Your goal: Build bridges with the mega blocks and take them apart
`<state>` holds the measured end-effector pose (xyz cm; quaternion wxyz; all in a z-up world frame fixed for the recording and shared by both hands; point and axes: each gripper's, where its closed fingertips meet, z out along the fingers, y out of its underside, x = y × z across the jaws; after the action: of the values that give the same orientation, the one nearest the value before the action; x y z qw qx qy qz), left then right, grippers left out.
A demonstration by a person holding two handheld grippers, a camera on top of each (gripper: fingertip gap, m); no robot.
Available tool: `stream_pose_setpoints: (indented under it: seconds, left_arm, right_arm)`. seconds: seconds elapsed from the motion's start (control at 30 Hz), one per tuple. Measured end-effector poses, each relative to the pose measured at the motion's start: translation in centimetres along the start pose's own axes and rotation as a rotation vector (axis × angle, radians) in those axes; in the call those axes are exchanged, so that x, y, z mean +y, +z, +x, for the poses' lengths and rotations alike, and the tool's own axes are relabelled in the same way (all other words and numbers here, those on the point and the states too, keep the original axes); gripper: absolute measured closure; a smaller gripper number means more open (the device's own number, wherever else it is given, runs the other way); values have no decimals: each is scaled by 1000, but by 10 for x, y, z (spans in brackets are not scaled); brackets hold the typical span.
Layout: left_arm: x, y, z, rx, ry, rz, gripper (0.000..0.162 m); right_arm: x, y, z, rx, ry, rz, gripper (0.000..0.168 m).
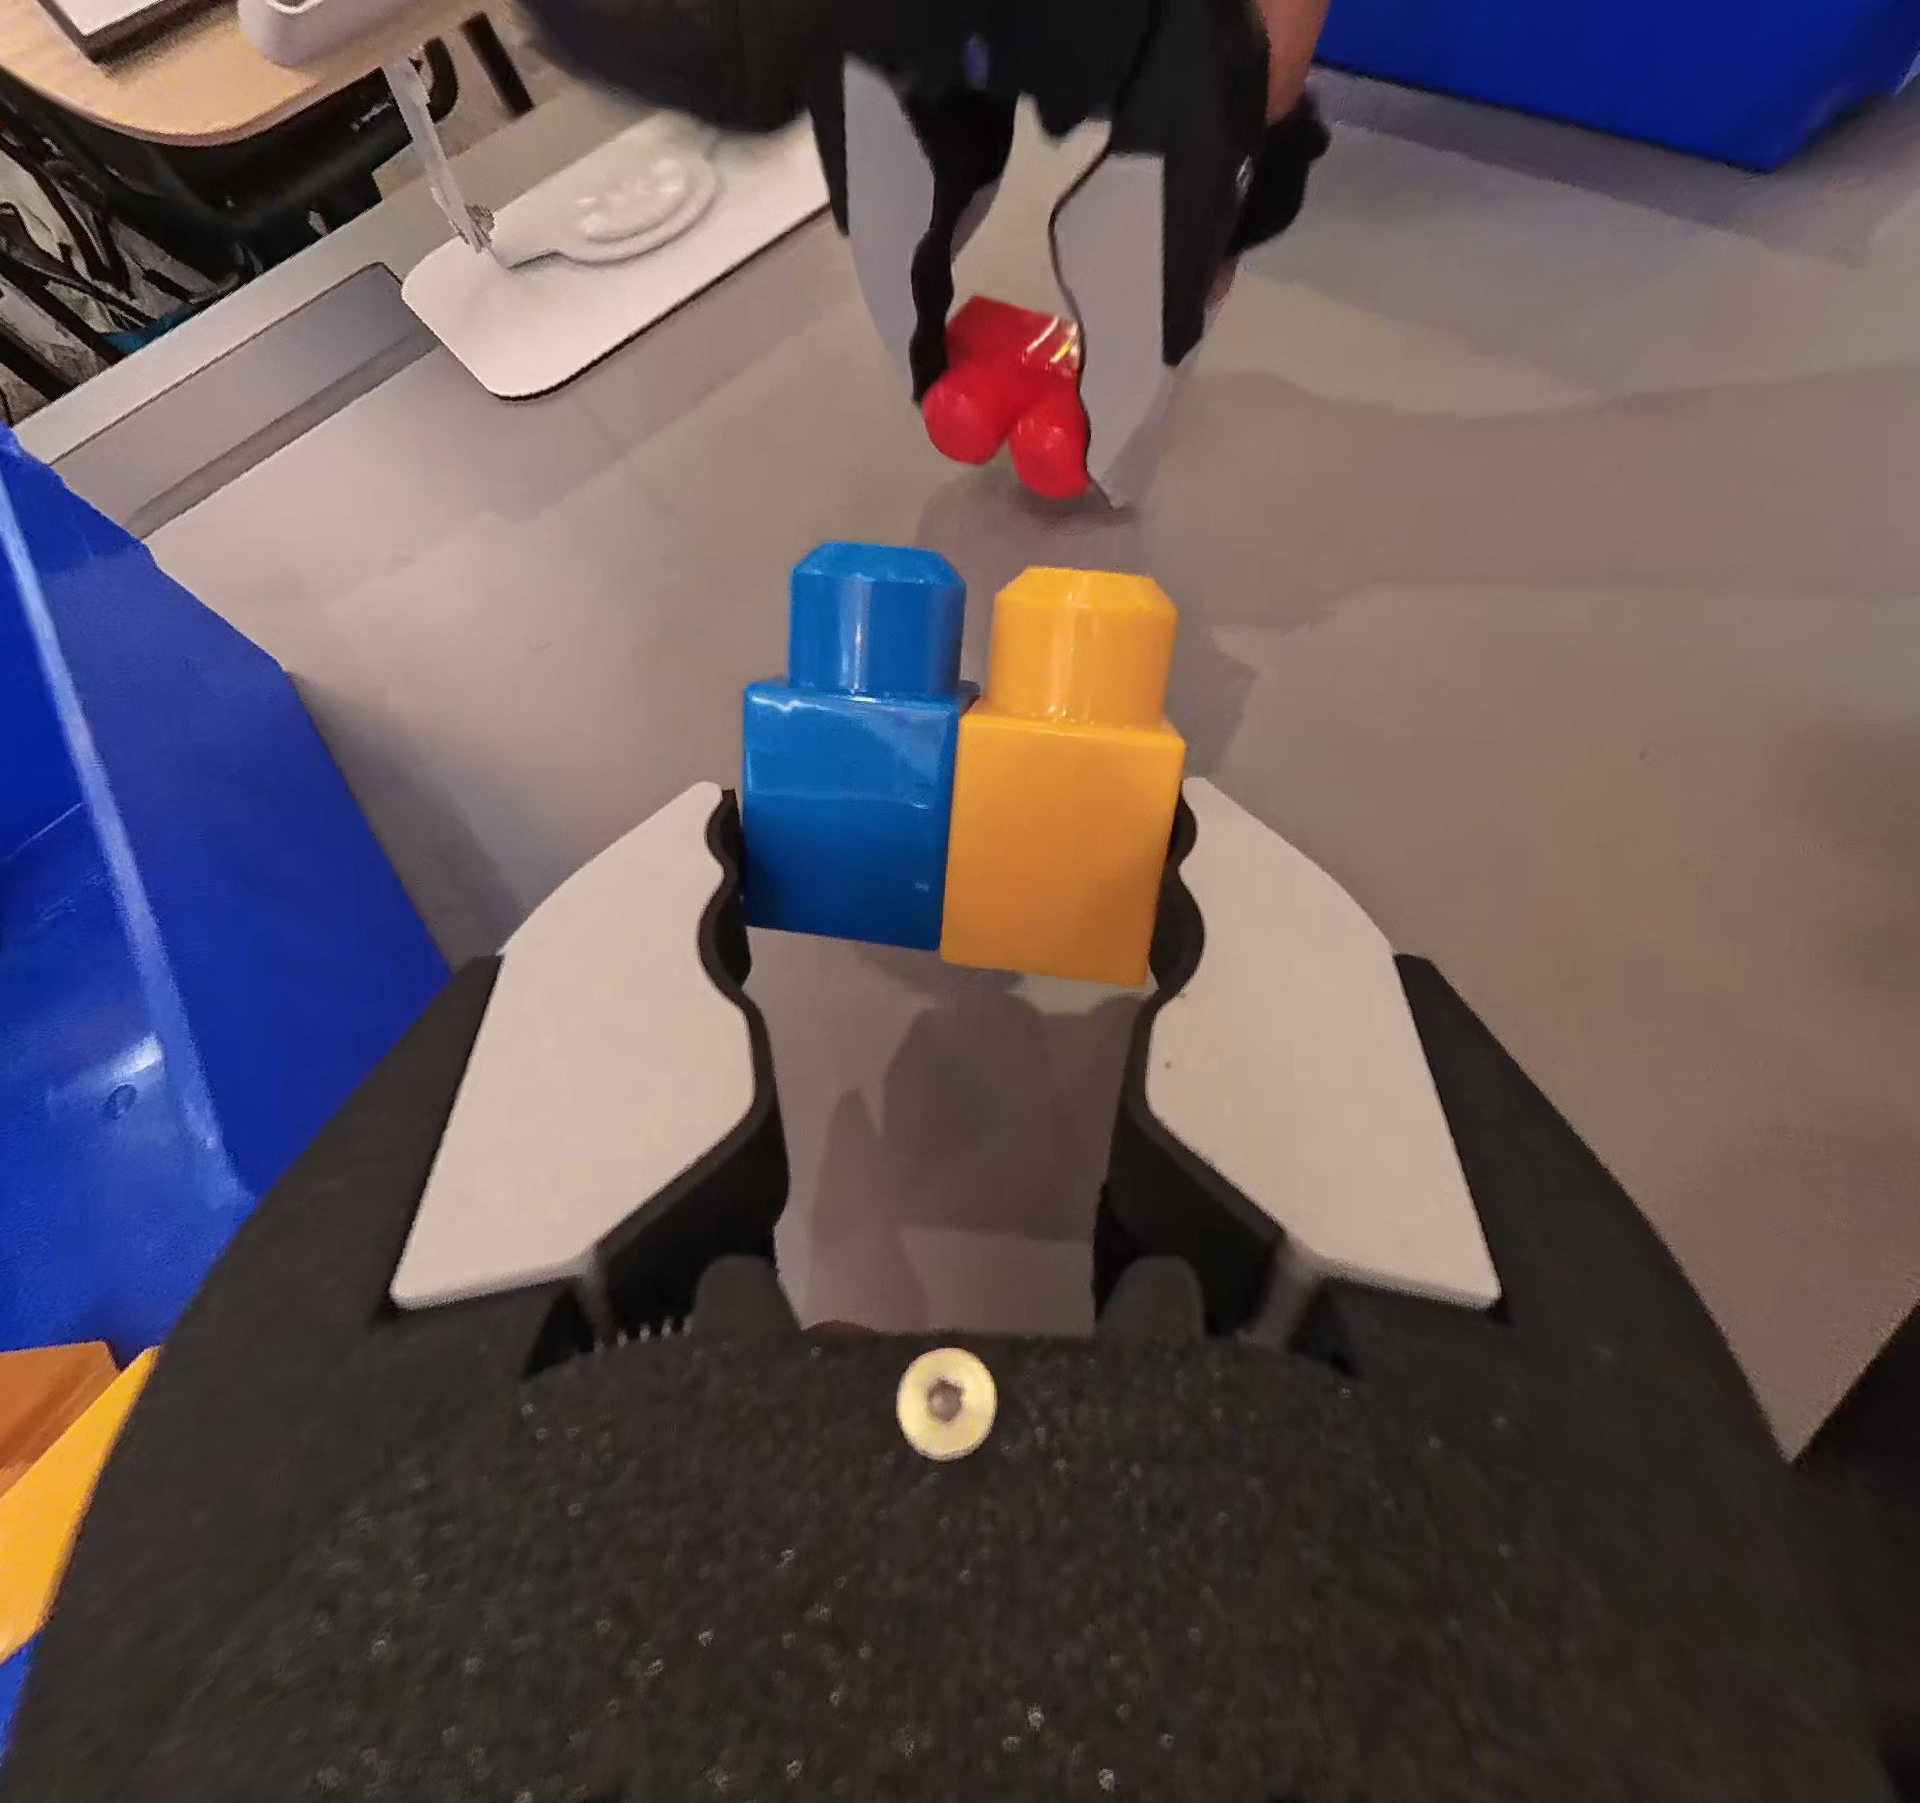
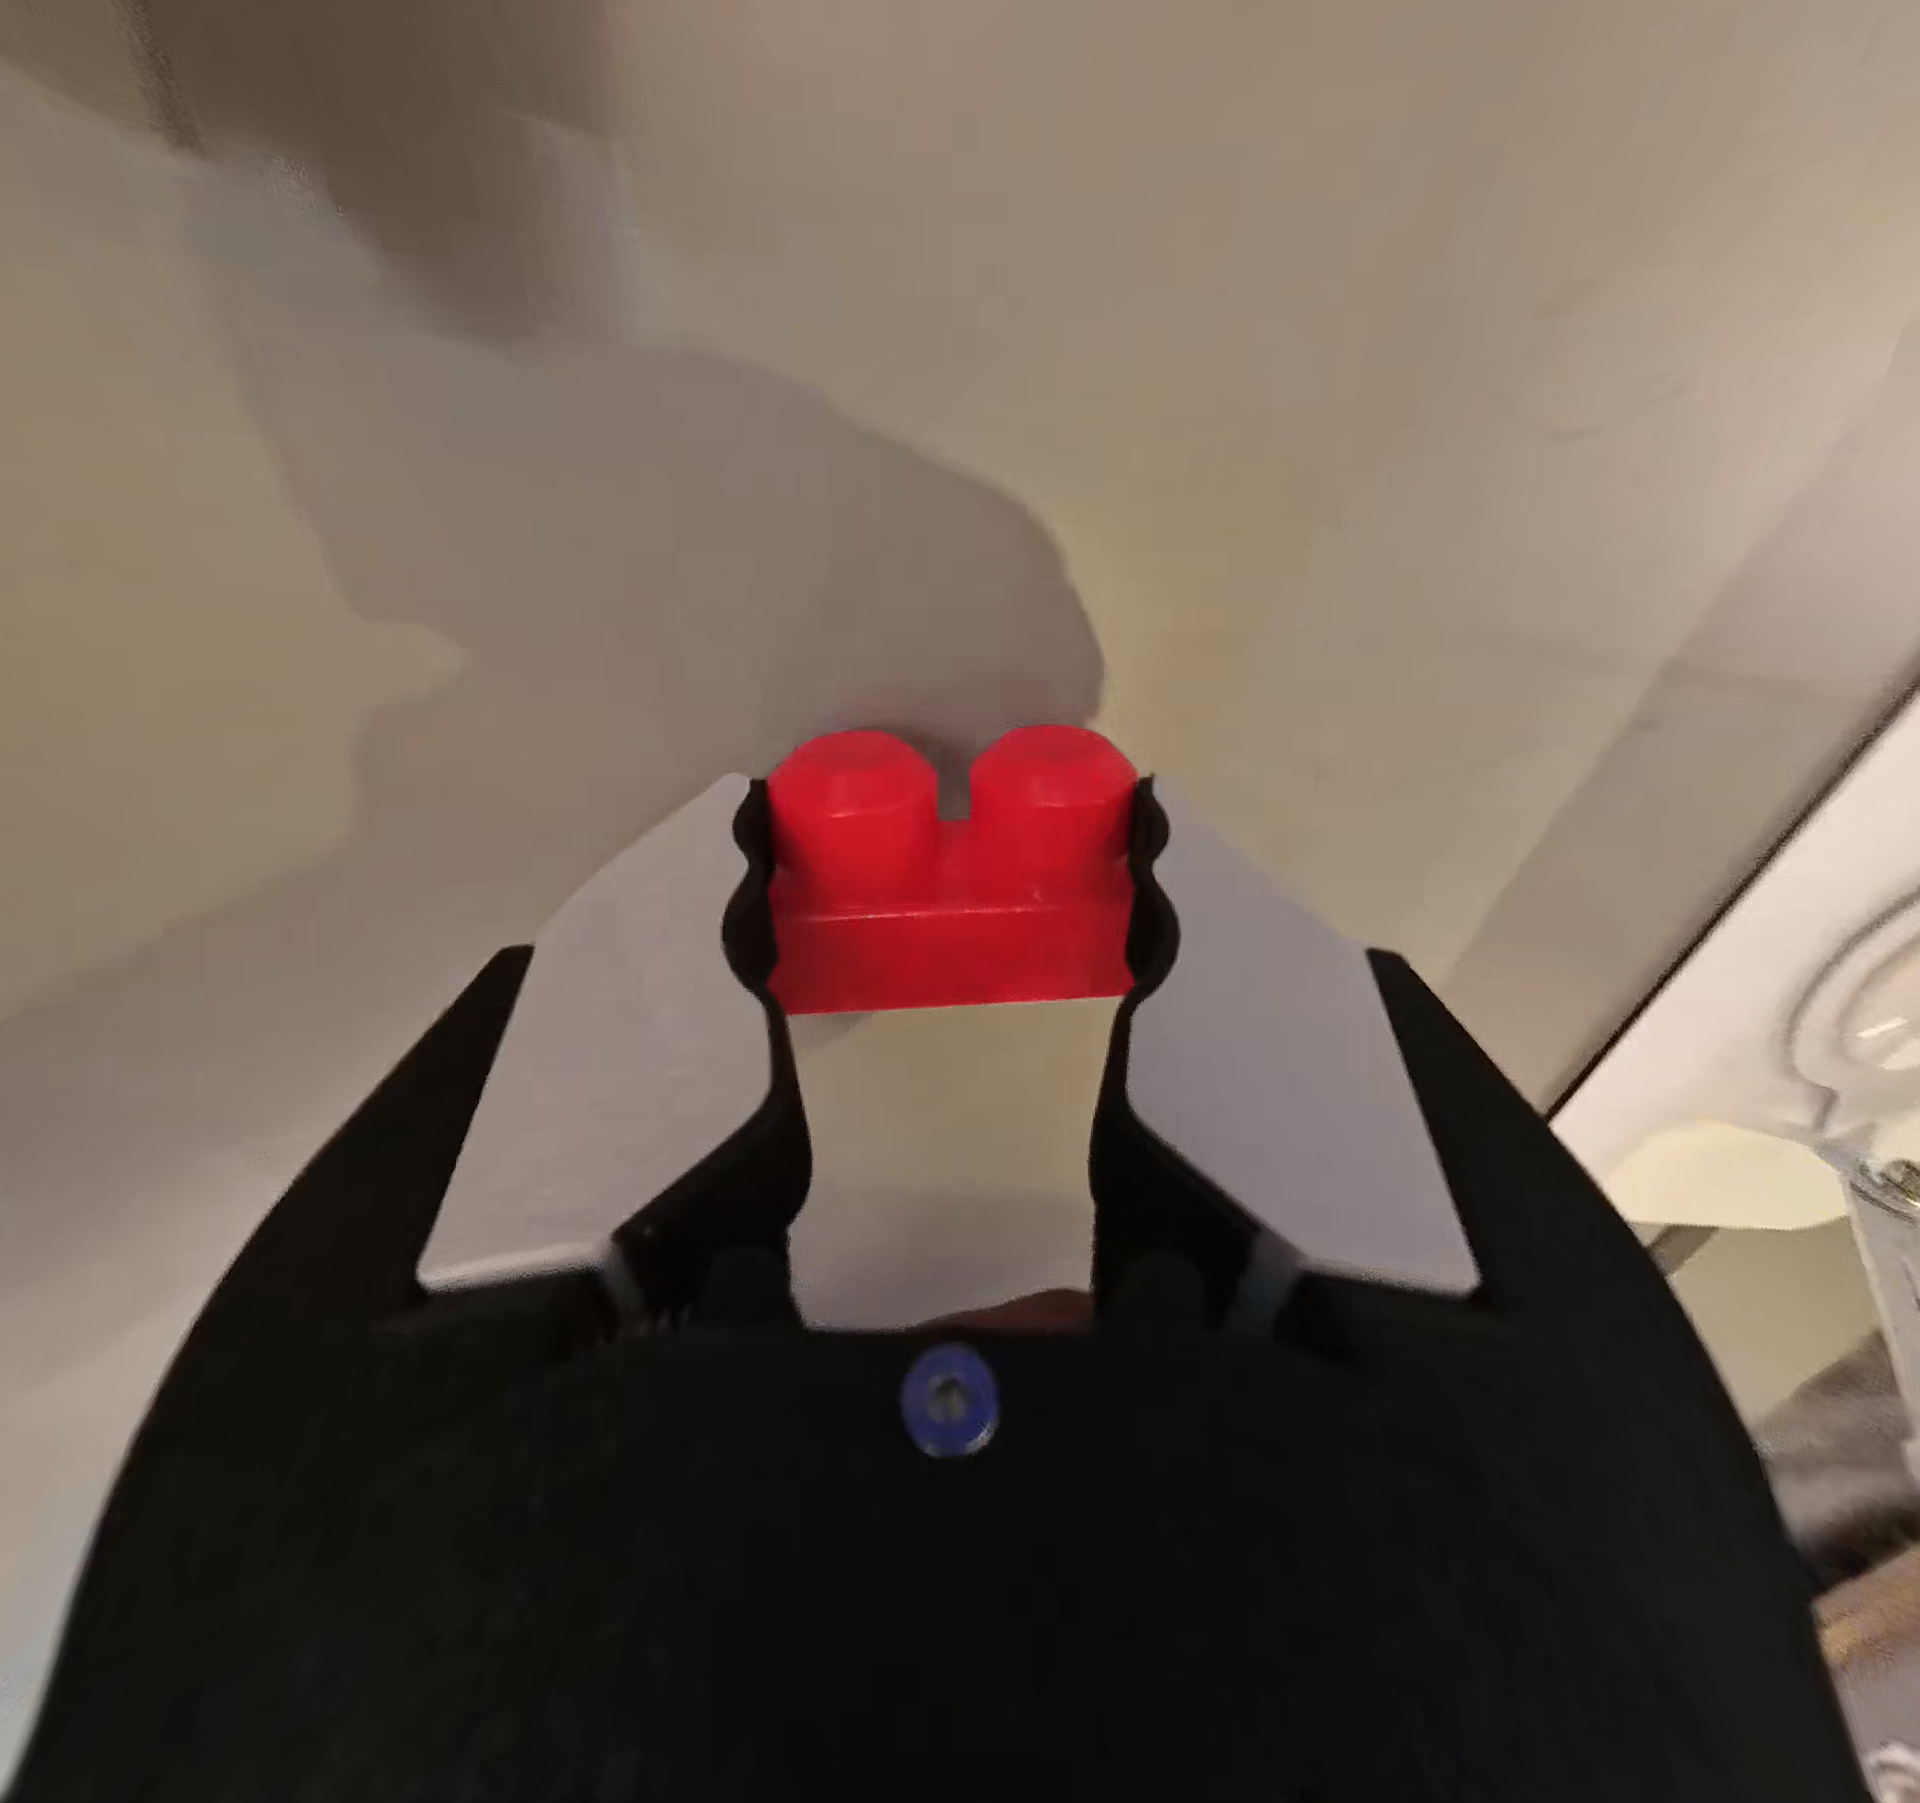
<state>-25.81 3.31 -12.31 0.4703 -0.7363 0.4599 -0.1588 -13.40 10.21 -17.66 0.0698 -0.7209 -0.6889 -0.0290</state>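
Two blue bins flank the grey bench (image 1: 1455,610): one (image 1: 156,870) close to the left of the left claw (image 1: 956,880), the other (image 1: 1621,8) far ahead to its right. Bare bench surface lies open between the claws. A white stand base (image 1: 582,278) sits ahead-left near the bench edge. Left claw is closed on a blue block (image 1: 847,818) and an orange block (image 1: 1060,849), single-stud, upright, touching side by side. Right claw (image 2: 951,880) clamps a red two-stud block (image 2: 951,912) by its ends, studs pointing toward the left claw, just above the bench.
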Motion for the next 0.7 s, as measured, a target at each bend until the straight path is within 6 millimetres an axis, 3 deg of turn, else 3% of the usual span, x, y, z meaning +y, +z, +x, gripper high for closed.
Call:
stream_pose_setpoints:
  seconds: [0.03, 0.17, 0.27, 0.4, 0.53, 0.7]
  left_arm:
    - [0, 0, -1, 4, -9, 2, 86]
    - [2, 1, 0, 29, -39, 4, 86]
    - [1, 2, 3, 45, -32, 10, 86]
    - [1, 7, 9, 56, -1, 3, 86]
    - [-9, 14, 27, 155, -18, 34, 86]
    - [-57, 18, 50, 403, -127, 187, 86]
  right_arm:
    - [-8, -13, 0, 10, 32, 96, 103]
    - [-35, -87, -17, 50, 185, 576, 103]
    - [-32, -129, -46, 140, 275, 869, 103]
    - [-8, -138, -75, 277, 420, 1085, 103]
    - [-9, -142, -90, 141, 488, 1320, 103]
    - [-28, -198, -89, -105, 400, 1743, 103]
